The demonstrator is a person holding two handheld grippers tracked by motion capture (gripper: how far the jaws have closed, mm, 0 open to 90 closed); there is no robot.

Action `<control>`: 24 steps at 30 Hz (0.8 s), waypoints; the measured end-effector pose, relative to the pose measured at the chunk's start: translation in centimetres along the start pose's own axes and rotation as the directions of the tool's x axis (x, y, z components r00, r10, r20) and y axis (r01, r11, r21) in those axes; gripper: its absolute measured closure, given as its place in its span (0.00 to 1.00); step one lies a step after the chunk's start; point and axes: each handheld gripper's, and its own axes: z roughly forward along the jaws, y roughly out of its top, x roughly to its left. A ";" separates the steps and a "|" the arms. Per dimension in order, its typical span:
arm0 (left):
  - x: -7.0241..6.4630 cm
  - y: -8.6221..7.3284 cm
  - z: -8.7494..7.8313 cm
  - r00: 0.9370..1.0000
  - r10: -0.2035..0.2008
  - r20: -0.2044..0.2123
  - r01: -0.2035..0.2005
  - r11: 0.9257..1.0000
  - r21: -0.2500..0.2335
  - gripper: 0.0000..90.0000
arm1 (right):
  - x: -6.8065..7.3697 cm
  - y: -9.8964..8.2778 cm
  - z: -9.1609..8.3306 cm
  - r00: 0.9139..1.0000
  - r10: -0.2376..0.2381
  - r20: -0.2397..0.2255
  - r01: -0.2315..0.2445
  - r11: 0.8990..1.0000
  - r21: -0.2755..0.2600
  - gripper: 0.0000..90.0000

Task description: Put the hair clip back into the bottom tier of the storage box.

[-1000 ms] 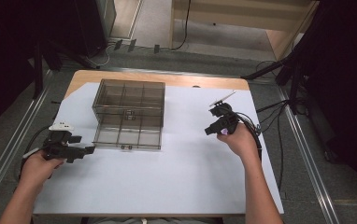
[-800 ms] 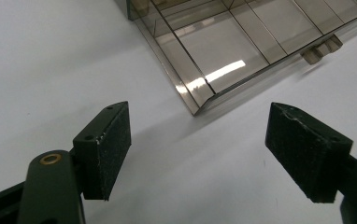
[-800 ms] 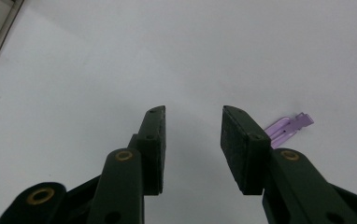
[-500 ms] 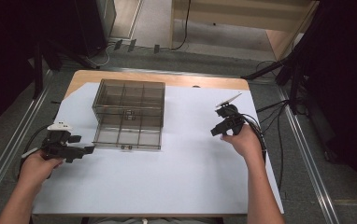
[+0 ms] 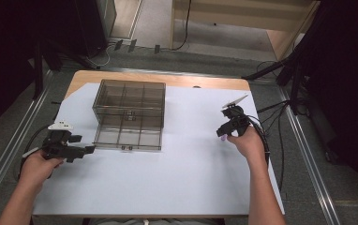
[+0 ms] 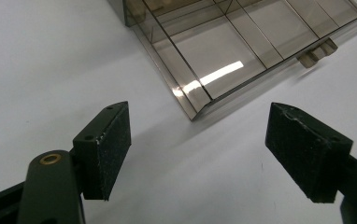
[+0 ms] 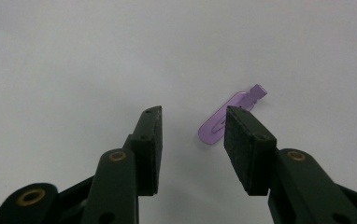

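Right gripper view, purple clip (image 7: 229,119): flat on white sheet (image 7: 74,56), right of compartment box, well apart from it.
Right gripper (image 7: 193,140): just above clip, jaws parted, nothing between them; clip partly behind one jaw.
Compartment box (image 5: 129,114): smoky clear, gridded, on sheet.
Left gripper (image 6: 197,149): near box's front-left corner, jaws spread wide, empty.

The right claw (image 5: 224,131) has been carried across the table (image 5: 177,178) toward three o'clock, away from the clear box (image 5: 129,114). The left claw (image 5: 89,149) has been shifted slightly toward seven o'clock, off the box's near corner.
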 end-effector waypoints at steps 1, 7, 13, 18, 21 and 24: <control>0.0 0.0 0.0 1.000 0.000 0.000 0.000 1.000 0.000 0.26 | 0.0 0.0 0.0 1.000 0.000 0.000 0.000 1.000 0.000 0.65; -0.1 0.0 0.1 1.000 0.002 -0.003 -0.002 1.000 0.005 0.26 | -0.3 0.1 0.7 1.000 0.018 0.022 -0.018 1.000 0.022 0.63; -0.1 0.1 0.2 1.000 0.003 -0.003 -0.003 1.000 0.006 0.26 | -0.8 0.1 1.1 0.998 0.043 0.037 -0.044 0.998 0.035 0.63; -0.2 0.2 0.2 1.000 0.015 0.001 -0.015 1.000 0.007 0.26 | -1.2 0.1 1.7 0.997 0.062 0.036 -0.064 0.996 0.055 0.63; -0.2 0.1 0.2 1.000 0.013 0.003 -0.013 1.000 0.006 0.26 | -1.4 0.2 1.9 0.996 0.077 0.034 -0.079 0.995 0.058 0.63; -0.2 0.1 0.3 1.000 0.014 0.001 -0.014 1.000 0.009 0.26 | -1.4 0.2 2.1 0.996 0.071 0.048 -0.074 0.996 0.059 0.63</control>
